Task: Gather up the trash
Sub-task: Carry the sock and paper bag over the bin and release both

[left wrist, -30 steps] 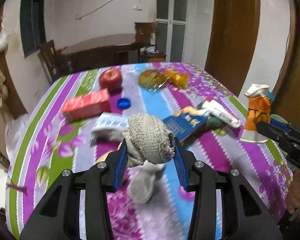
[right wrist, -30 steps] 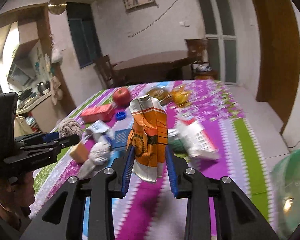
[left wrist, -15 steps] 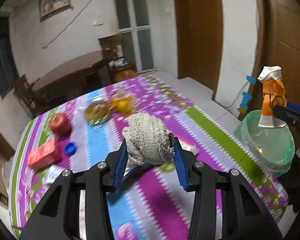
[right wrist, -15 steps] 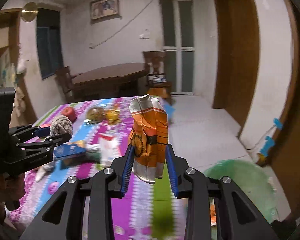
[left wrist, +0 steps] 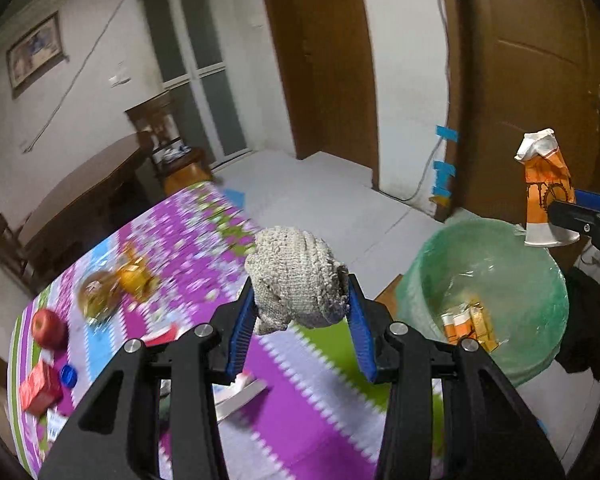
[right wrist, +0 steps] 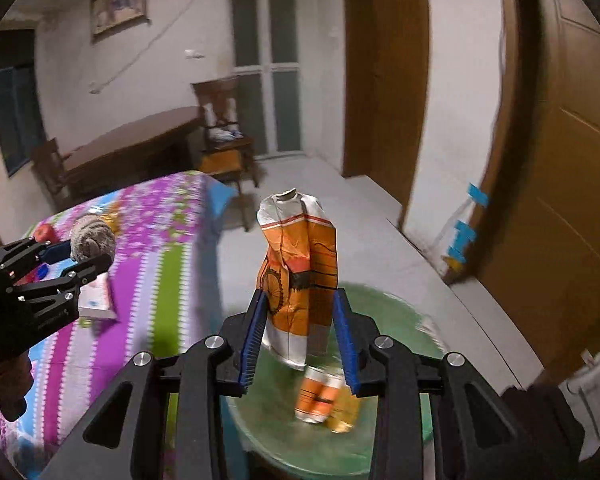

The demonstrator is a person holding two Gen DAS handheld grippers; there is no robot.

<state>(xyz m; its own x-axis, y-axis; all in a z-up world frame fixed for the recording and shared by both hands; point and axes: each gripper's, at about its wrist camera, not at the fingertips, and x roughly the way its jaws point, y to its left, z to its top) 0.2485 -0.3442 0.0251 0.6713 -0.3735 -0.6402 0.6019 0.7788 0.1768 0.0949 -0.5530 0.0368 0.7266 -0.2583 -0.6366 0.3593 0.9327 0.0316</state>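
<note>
Left hand-held gripper (left wrist: 302,322) pinching grey cloth wad (left wrist: 296,280) above tabletop (left wrist: 204,280) edge; right hand-held gripper (right wrist: 300,330) pinching crumpled orange cup (right wrist: 300,276) over green bin (right wrist: 396,440).

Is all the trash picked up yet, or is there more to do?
Not yet. Some orange packets already lie in the green bin. Right now the left tongs hold a balled-up grey cloth, and the right tongs hold a crushed orange paper cup over the bin; their jaws have just been easing open. Left on the table: a red box, a blue cap and wrappers.
</note>
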